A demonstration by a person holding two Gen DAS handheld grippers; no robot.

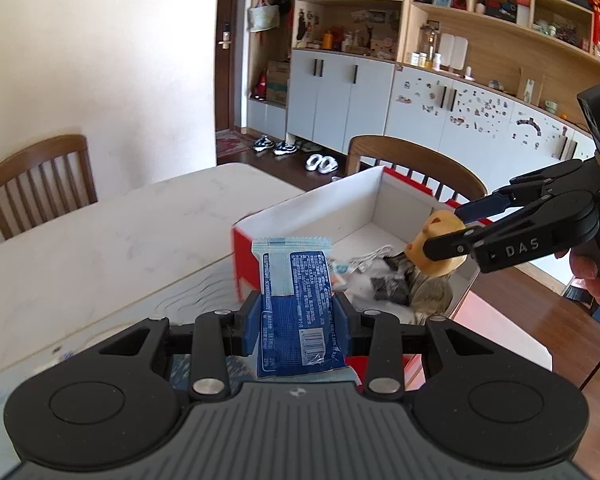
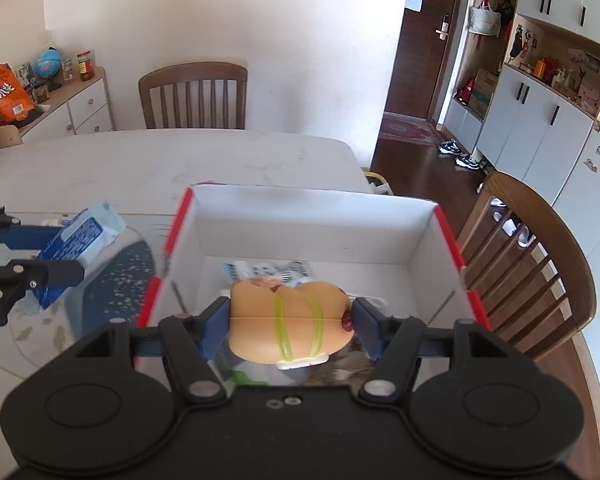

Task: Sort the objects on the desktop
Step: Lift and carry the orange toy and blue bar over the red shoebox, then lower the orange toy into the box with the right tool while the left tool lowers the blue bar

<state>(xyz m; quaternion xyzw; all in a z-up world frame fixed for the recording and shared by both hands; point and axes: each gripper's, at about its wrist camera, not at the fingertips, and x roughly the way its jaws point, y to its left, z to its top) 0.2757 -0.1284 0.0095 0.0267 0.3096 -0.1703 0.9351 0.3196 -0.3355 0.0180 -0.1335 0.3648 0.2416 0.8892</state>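
Observation:
My left gripper (image 1: pixel 298 322) is shut on a blue and white snack packet (image 1: pixel 300 300), held just short of the near wall of a red and white box (image 1: pixel 312 208). From the right wrist view the same packet (image 2: pixel 74 240) and left gripper (image 2: pixel 64 254) hang left of the box (image 2: pixel 312 216). My right gripper (image 2: pixel 290 316) is shut on a tan toy hot dog (image 2: pixel 290 316) with green stripes, held over the box's inside. The left wrist view shows that toy (image 1: pixel 440 244) between the right gripper's fingers (image 1: pixel 456 236), above a grey plush (image 1: pixel 424 288) and a white cable (image 1: pixel 370 258) in the box.
The box stands on a pale marble table (image 2: pixel 180 156) next to a patterned mat (image 2: pixel 112 280). Wooden chairs stand at the far side (image 2: pixel 194 94) and on the right (image 2: pixel 540 264). A person's hand (image 1: pixel 592 264) grips the right tool. Cabinets and shelves line the back wall.

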